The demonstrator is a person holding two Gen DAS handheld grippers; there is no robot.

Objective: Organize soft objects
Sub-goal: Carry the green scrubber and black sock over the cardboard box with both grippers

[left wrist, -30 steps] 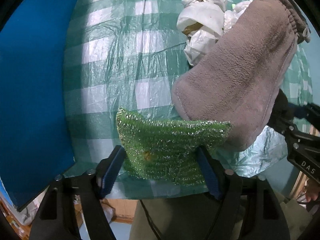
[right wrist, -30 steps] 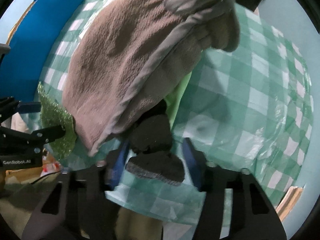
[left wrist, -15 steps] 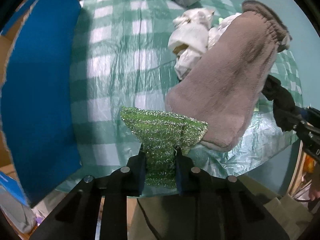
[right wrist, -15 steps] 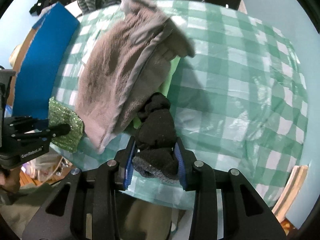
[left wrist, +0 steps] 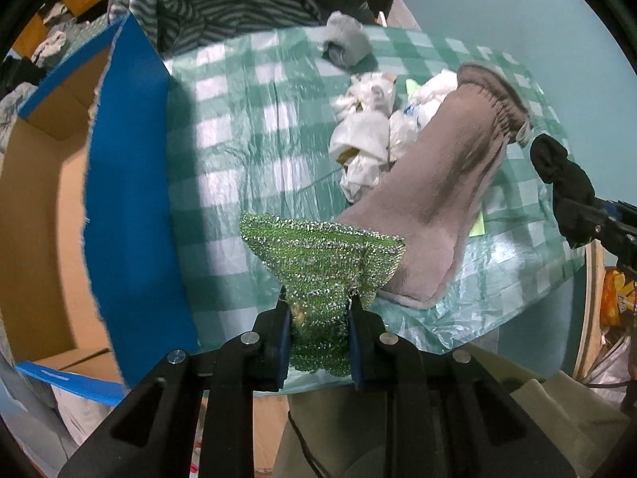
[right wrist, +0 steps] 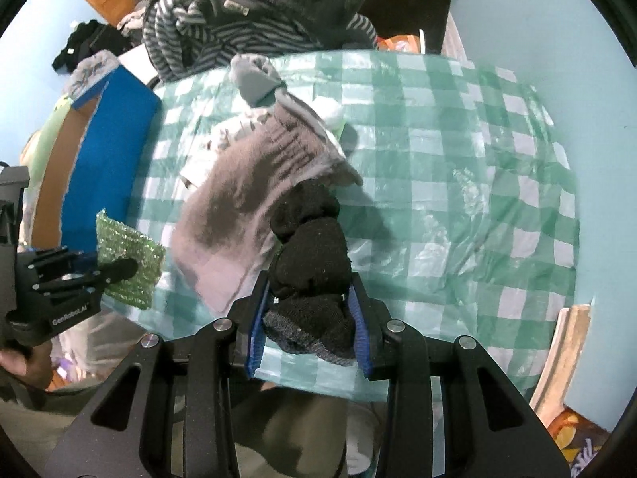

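Note:
My left gripper (left wrist: 318,306) is shut on a glittery green scouring cloth (left wrist: 318,255) and holds it above the near edge of the green checked table (left wrist: 247,127). It also shows in the right wrist view (right wrist: 127,255). My right gripper (right wrist: 310,302) is shut on a black sock (right wrist: 310,247), also lifted; the sock shows at the right of the left wrist view (left wrist: 565,191). A brown fleece mitt (left wrist: 446,191) lies on the table between the grippers. A rolled grey sock (left wrist: 344,46) sits at the far edge.
A cardboard box with blue flaps (left wrist: 127,199) stands left of the table. Crumpled white plastic bags (left wrist: 366,135) lie beside the mitt. Striped and dark clothes (right wrist: 239,20) are piled behind the table. A wooden frame (right wrist: 565,350) leans at the right.
Both grippers closed on their items and pulled back and up from the table. The green cloth is now pinched and lifted; the black sock came off the mitt's side.

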